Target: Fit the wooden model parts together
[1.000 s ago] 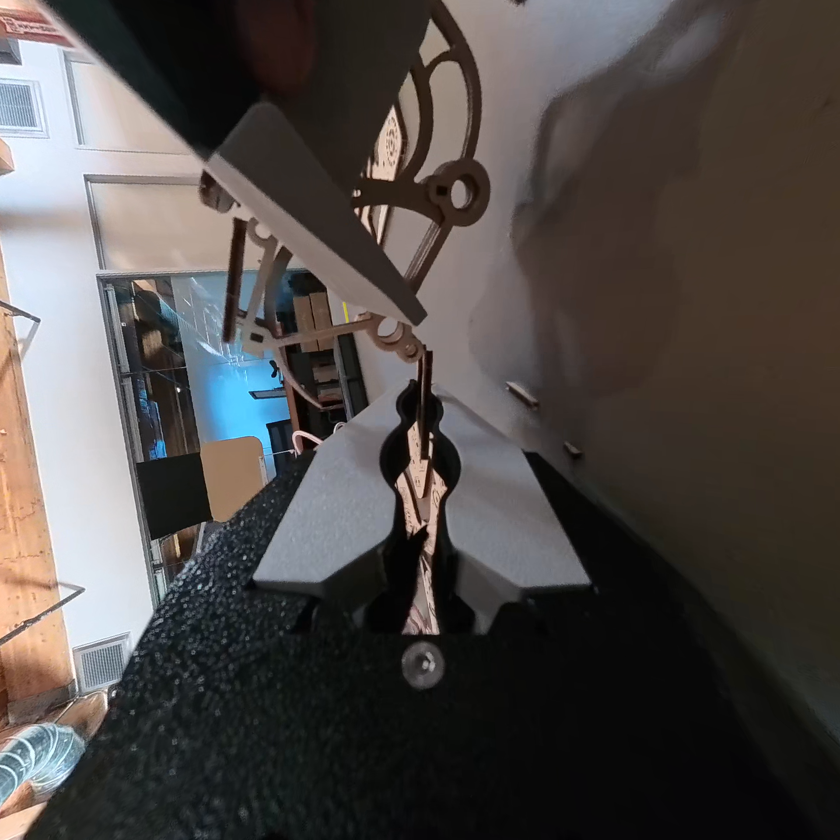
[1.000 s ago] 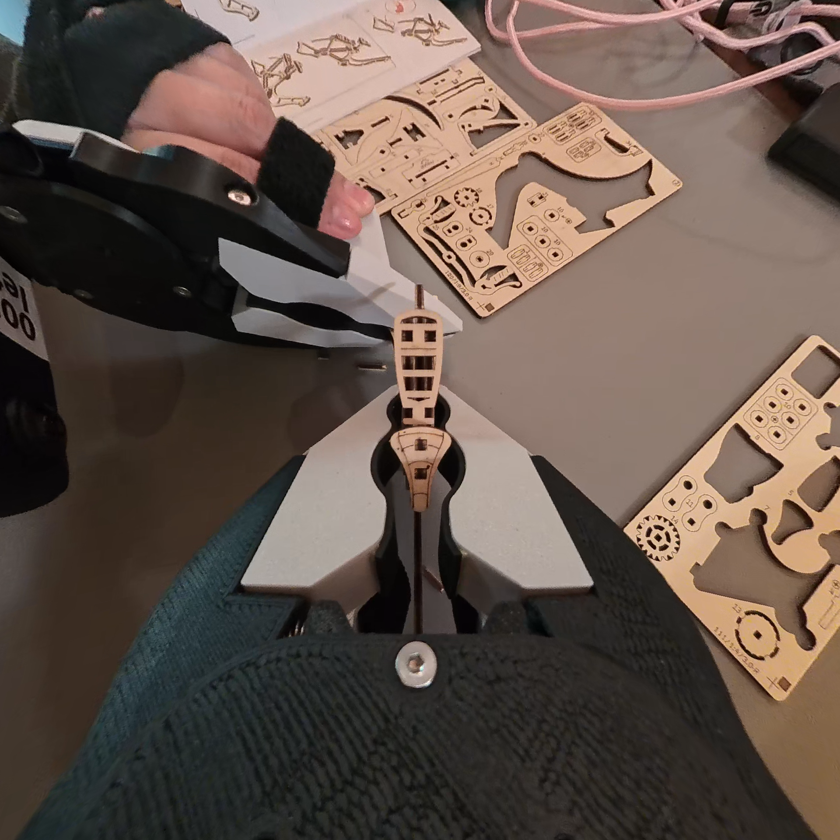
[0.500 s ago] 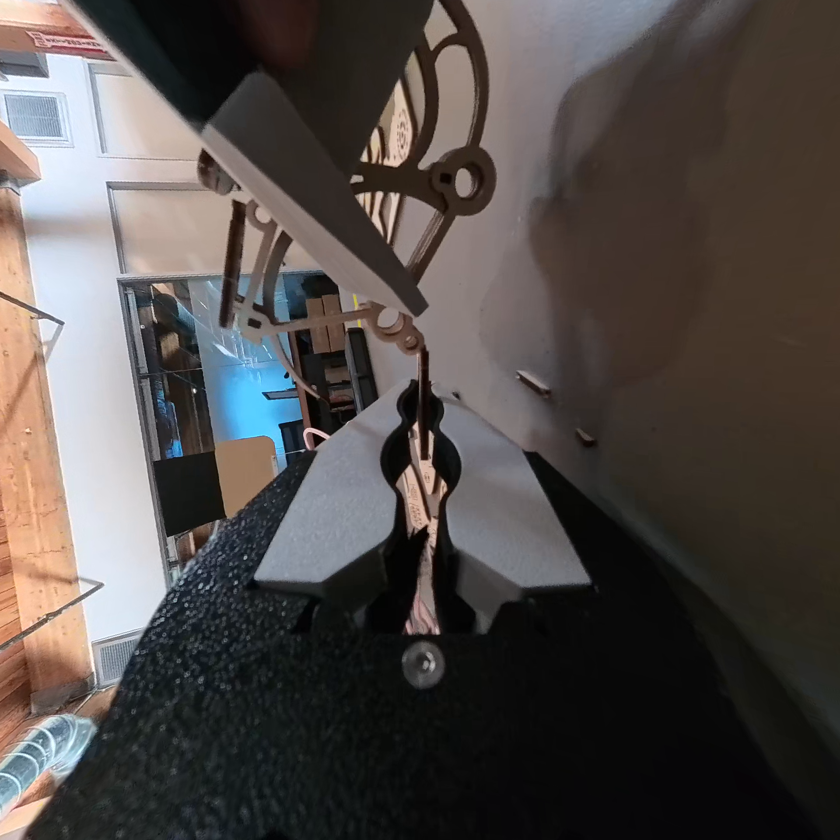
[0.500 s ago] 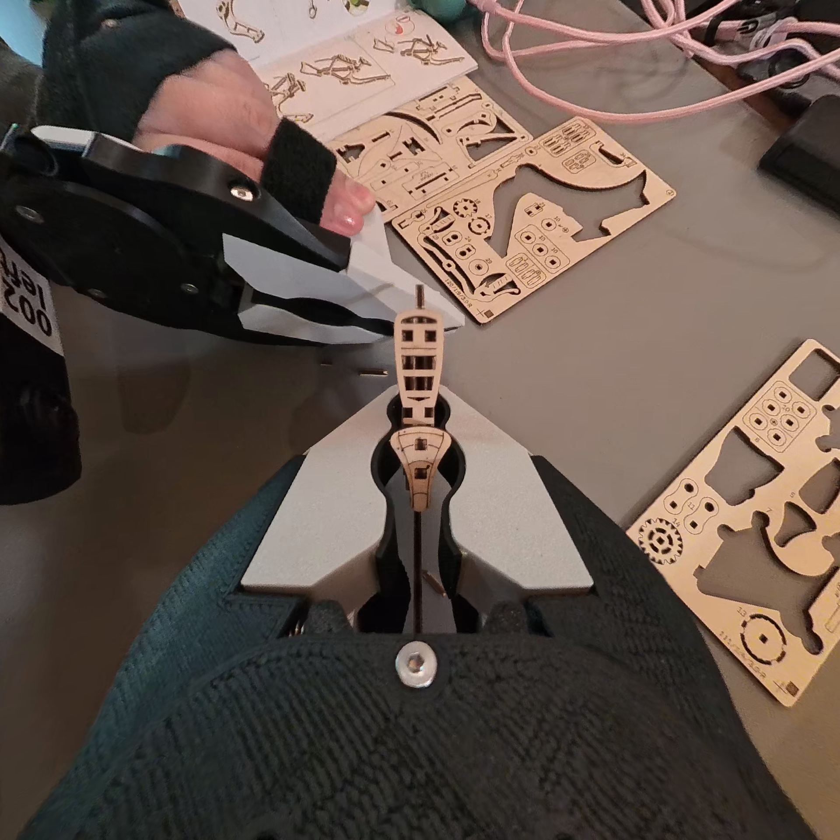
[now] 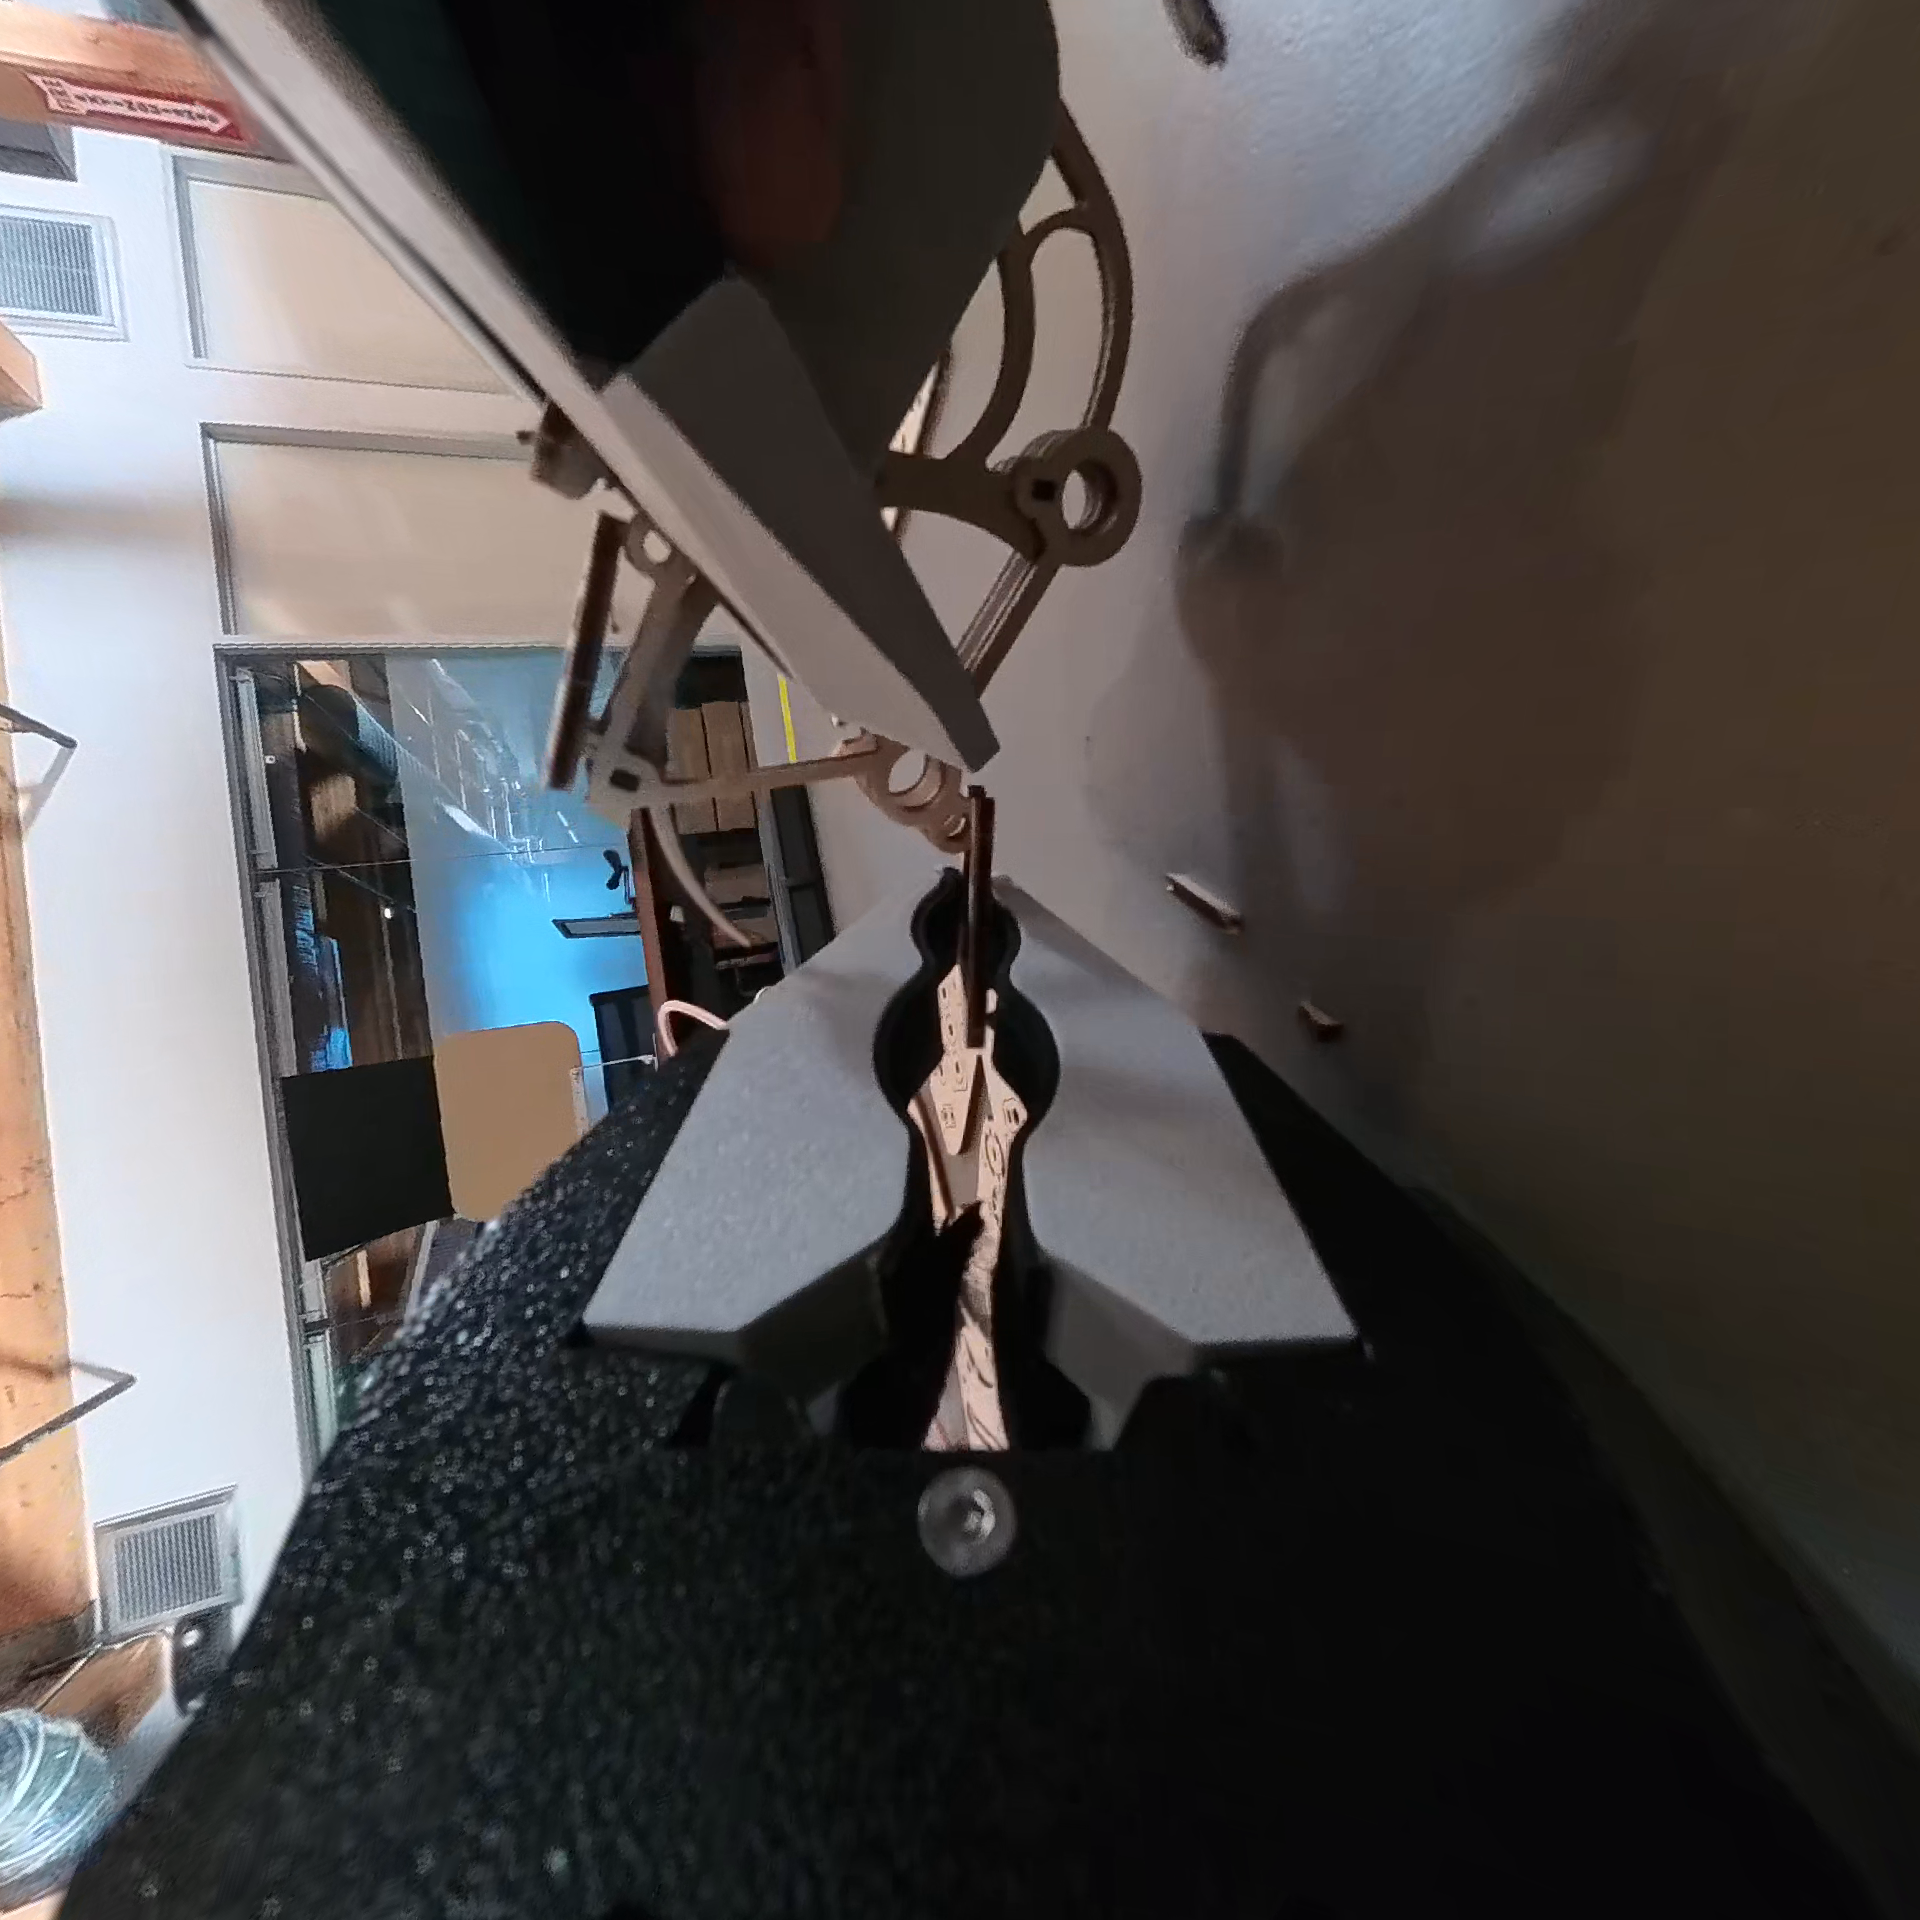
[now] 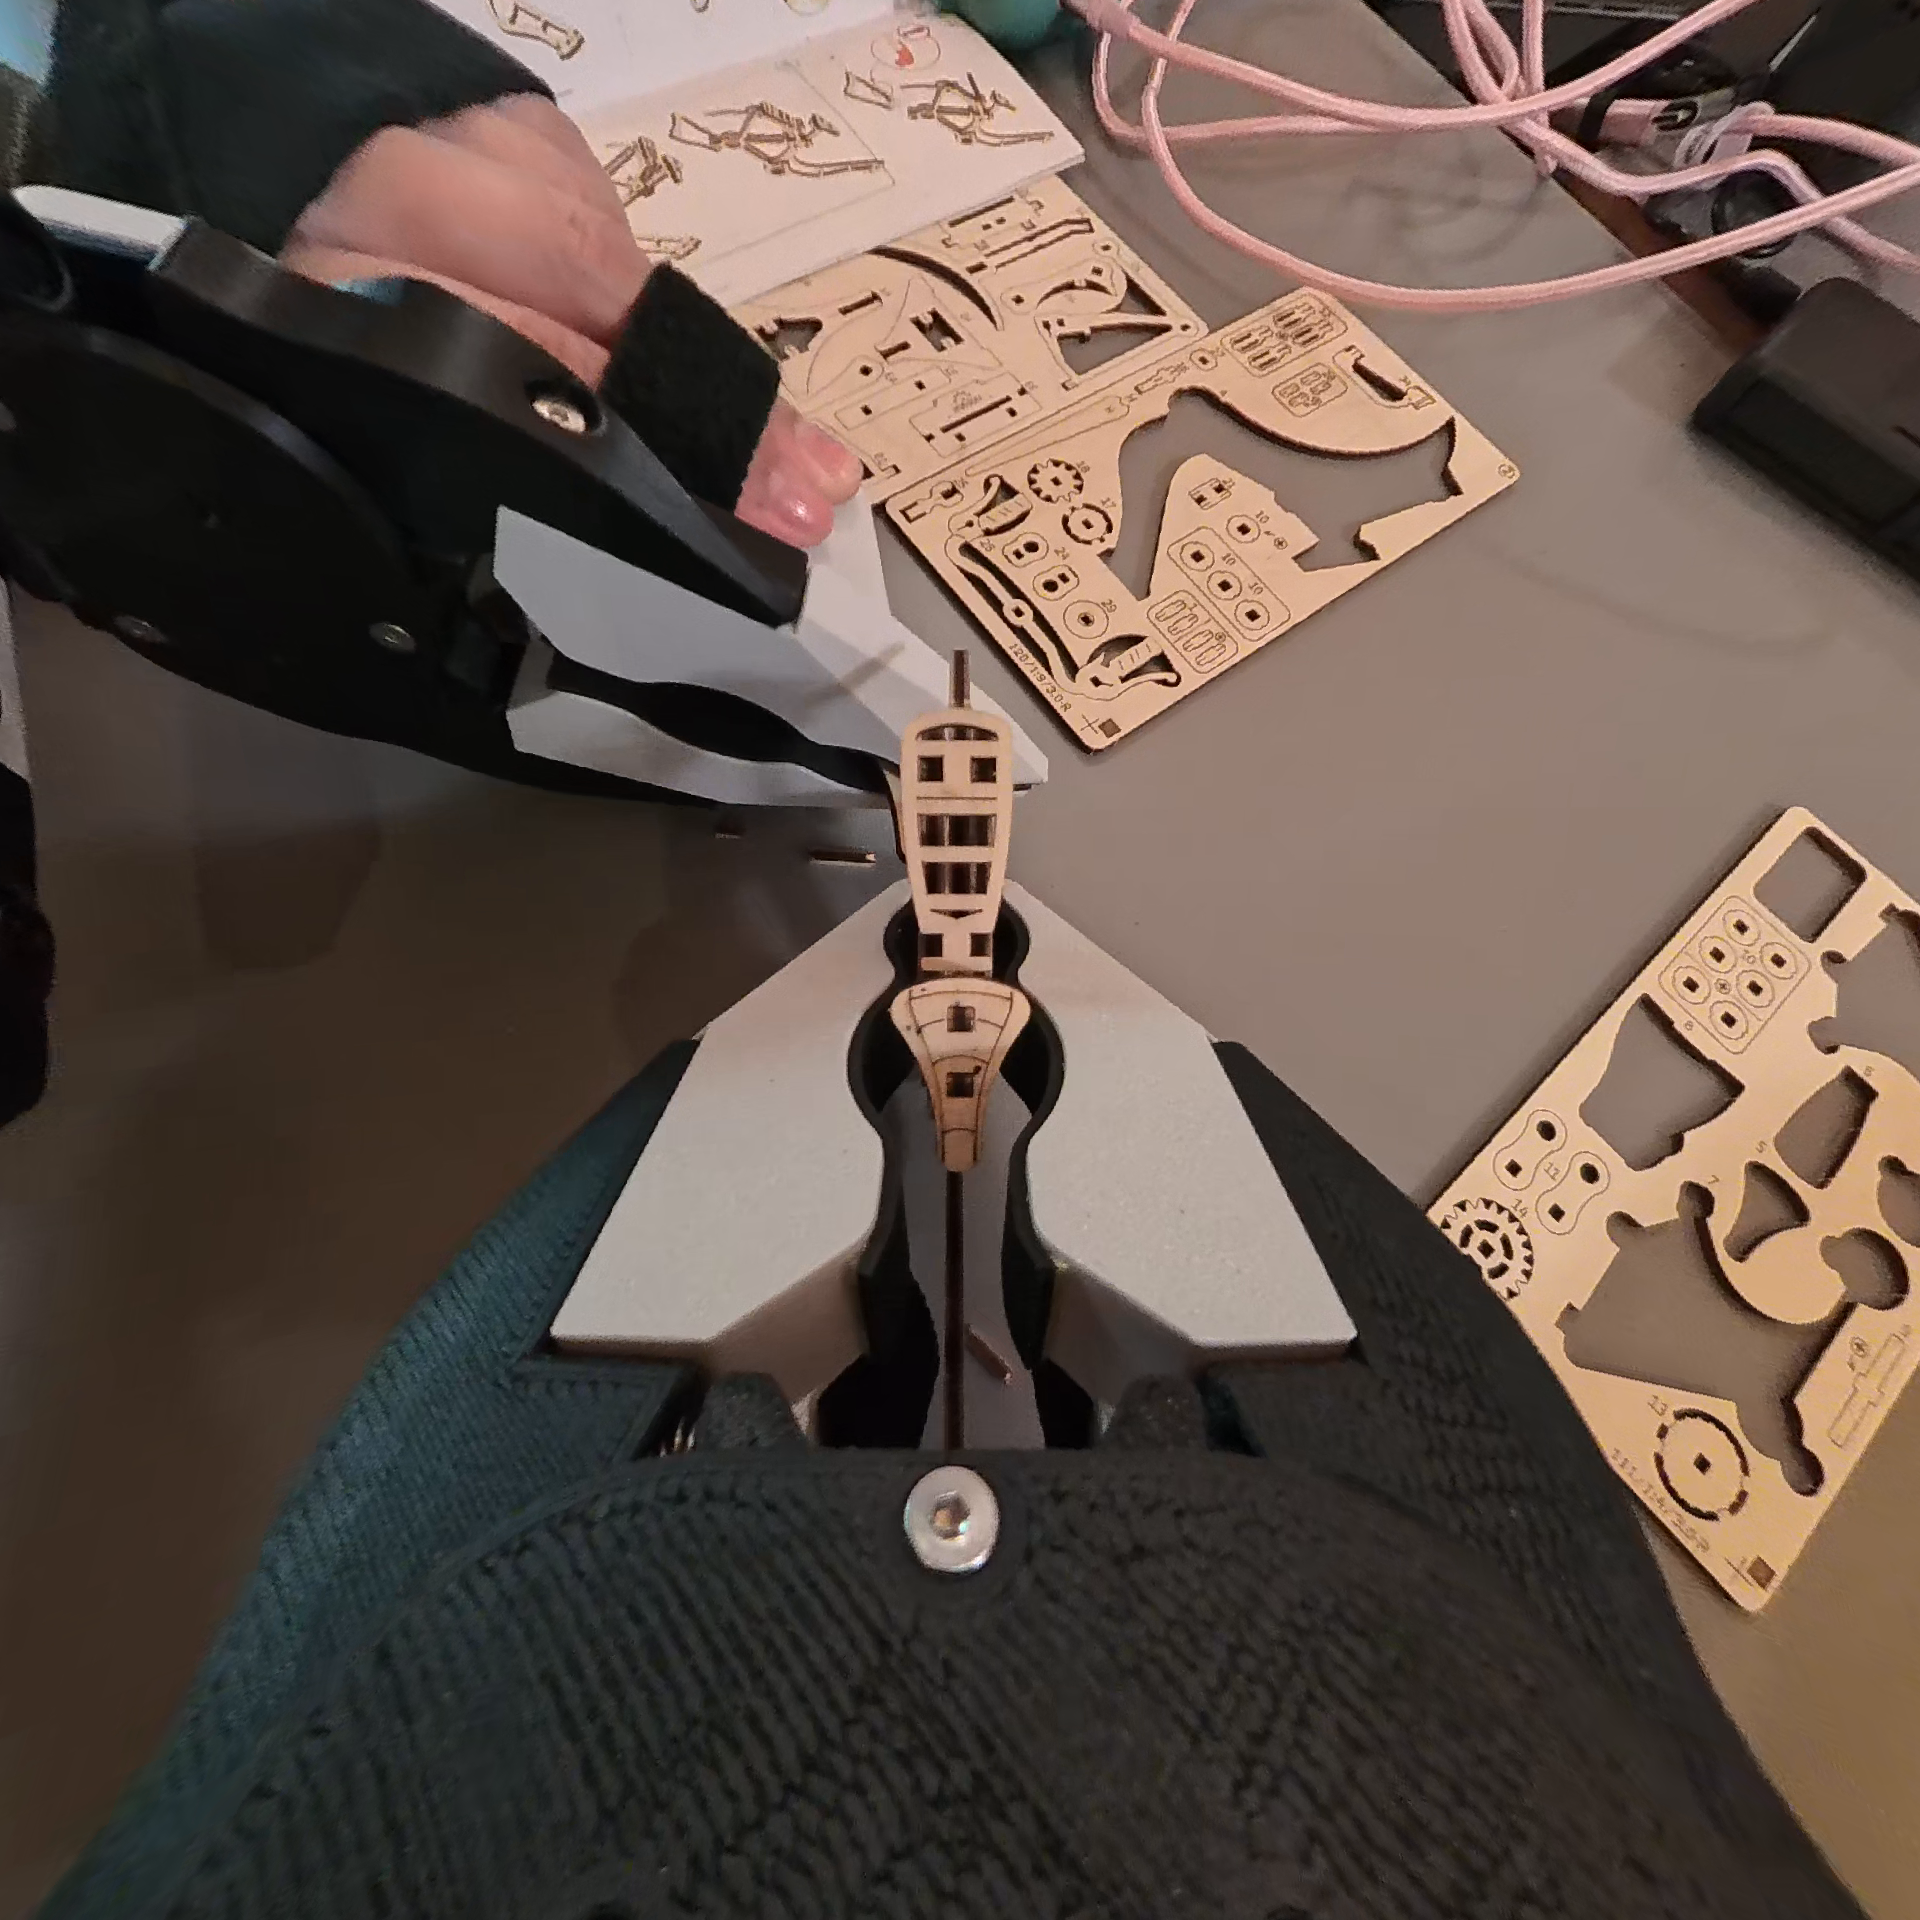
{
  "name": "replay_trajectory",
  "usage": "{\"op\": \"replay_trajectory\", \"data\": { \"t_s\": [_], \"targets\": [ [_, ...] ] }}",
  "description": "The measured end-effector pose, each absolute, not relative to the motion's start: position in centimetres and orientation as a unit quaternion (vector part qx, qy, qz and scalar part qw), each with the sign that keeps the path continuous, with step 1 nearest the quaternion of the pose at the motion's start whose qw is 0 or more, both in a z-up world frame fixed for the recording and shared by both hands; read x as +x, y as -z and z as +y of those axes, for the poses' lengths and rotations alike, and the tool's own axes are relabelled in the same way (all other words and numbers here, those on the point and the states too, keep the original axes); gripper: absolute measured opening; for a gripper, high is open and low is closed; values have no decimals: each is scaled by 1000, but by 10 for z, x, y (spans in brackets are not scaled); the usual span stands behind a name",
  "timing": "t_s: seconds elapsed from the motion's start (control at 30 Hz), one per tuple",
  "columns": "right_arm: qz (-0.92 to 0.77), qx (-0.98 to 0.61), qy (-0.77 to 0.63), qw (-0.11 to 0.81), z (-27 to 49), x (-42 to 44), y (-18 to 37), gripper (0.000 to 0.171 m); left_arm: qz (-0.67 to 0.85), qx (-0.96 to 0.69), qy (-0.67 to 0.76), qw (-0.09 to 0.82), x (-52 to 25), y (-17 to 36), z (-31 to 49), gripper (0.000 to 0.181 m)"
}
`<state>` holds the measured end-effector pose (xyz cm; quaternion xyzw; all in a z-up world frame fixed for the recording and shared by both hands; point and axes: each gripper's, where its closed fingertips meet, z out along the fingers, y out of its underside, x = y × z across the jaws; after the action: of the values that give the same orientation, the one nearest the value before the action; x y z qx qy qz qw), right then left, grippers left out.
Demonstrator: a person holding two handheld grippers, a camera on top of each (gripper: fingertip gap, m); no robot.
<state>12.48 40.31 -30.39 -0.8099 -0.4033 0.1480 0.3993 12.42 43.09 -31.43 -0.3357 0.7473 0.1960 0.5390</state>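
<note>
left gripper clenched on a thin flat wooden piece, its tip at the model's edge | right gripper clenched on wooden model assembly, held above grey table | risk: slight misalignment could have bent or snapped the thin ply | punched part sheets lay right.

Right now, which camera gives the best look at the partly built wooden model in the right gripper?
The left wrist view. It shows the wooden model side-on, with its curved struts and ringed joints sticking out past the right gripper. The right wrist view sees it edge-on: only a slotted strip and a thin plate.
</note>
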Motion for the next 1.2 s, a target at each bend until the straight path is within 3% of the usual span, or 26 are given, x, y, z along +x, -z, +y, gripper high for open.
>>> {"op": "replay_trajectory", "data": {
  "t_s": [0.8, 1.0, 1.2],
  "targets": [
    [-478, -744, -131, 448, 393, 123, 279, 9, 720, -361, -65, 589, 127, 291, 418, 0],
    [-486, -732, -108, 465, 394, 121, 275, 9, 703, -423, 31, 571, 128, 293, 416, 0],
    [-473, -729, -113, 482, 394, 116, 271, 9, 703, -405, 5, 585, 127, 288, 417, 0]
  ]
}}
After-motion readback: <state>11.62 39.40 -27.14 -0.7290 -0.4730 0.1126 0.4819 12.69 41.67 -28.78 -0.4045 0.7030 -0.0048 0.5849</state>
